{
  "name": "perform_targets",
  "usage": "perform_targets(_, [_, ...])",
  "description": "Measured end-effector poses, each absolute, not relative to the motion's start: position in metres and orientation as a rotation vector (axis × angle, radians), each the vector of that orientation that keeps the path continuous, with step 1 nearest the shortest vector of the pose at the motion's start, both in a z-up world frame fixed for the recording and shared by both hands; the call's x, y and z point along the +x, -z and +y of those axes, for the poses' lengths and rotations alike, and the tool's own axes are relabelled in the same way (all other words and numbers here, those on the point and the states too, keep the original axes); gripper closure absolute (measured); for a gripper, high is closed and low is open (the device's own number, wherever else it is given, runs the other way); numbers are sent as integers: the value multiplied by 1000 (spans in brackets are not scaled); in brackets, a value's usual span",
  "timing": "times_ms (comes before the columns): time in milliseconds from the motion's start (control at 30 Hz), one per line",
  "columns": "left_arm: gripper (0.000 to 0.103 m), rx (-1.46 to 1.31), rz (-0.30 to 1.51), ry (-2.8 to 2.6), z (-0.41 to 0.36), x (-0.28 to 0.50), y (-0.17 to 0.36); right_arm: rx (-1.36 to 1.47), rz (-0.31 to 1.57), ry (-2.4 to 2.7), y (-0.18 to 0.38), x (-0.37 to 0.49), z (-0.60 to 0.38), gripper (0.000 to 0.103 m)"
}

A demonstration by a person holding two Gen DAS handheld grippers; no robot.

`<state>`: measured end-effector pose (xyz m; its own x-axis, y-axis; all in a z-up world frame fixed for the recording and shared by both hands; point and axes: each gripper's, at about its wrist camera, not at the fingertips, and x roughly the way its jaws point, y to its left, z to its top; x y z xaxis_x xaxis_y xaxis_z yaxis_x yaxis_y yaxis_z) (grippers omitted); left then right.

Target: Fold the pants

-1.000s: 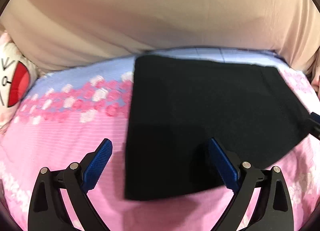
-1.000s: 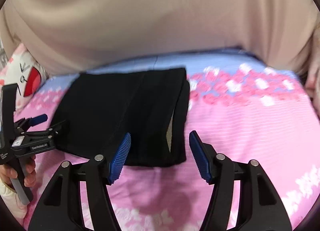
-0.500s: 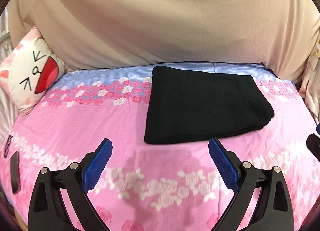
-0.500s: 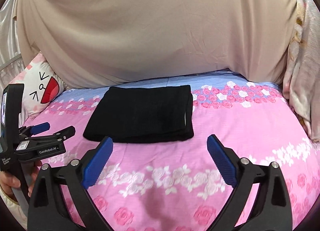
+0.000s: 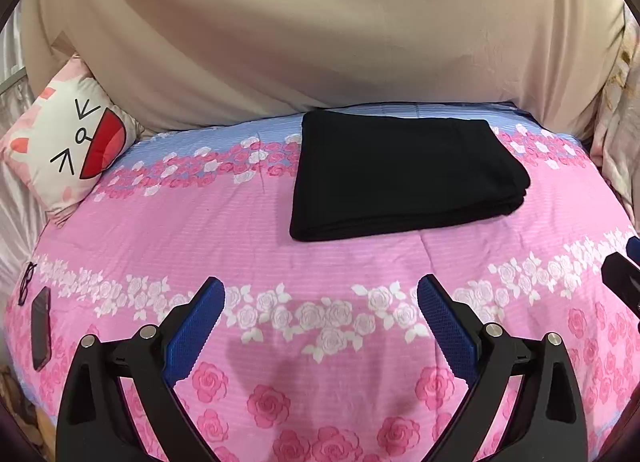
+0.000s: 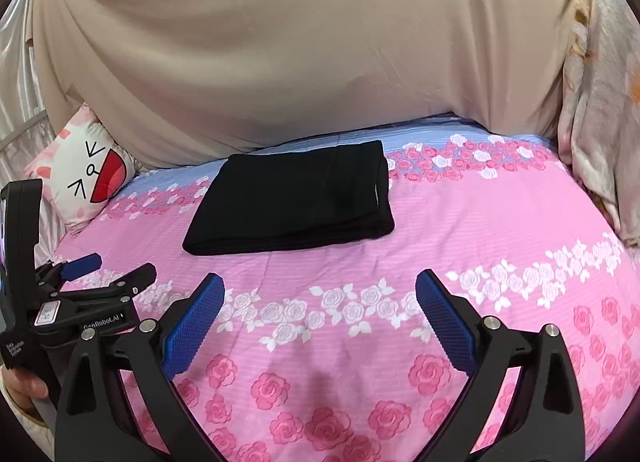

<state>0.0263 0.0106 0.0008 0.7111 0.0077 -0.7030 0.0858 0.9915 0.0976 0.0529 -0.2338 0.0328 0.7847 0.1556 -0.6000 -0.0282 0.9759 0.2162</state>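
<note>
One pair of black pants (image 5: 404,174) lies folded into a flat rectangle on the bed (image 5: 280,262), ahead of both tools and well apart from them, near the far edge where a beige sheet (image 5: 320,42) hangs. From the left tool (image 5: 320,302) the pants sit ahead and a little to the right; its two blue pads (image 5: 196,326) stand wide apart with nothing between them, over the pink rose-print cover. From the right tool (image 6: 319,302) the pants (image 6: 296,198) sit ahead and slightly left; its two pads (image 6: 194,324) are likewise spread wide and hold nothing. The stacked layers show along the pants' near edge and at the right-hand end. In the right view the left tool (image 6: 108,266) shows at the left edge, its fingers parted, with one hand (image 6: 20,386) gripping its handle. In the left view a small part of the right tool (image 5: 624,274) shows at the right edge. One cartoon-face pillow (image 5: 68,142) leans at the far left of the bed. Left of the left tool, near the bed's edge, lie one dark phone (image 5: 41,326) and one pair of glasses (image 5: 26,282), close together. One floral cloth (image 6: 600,102) hangs to the right of the right tool.
</note>
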Motion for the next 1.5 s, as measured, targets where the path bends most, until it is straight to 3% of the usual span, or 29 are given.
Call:
perform_targets(433, [8, 129, 790, 81, 11, -7, 6, 198, 652, -71, -32, 22, -221, 8])
perform_targets(1500, [8, 133, 818, 69, 27, 16, 19, 135, 698, -73, -24, 52, -194, 8])
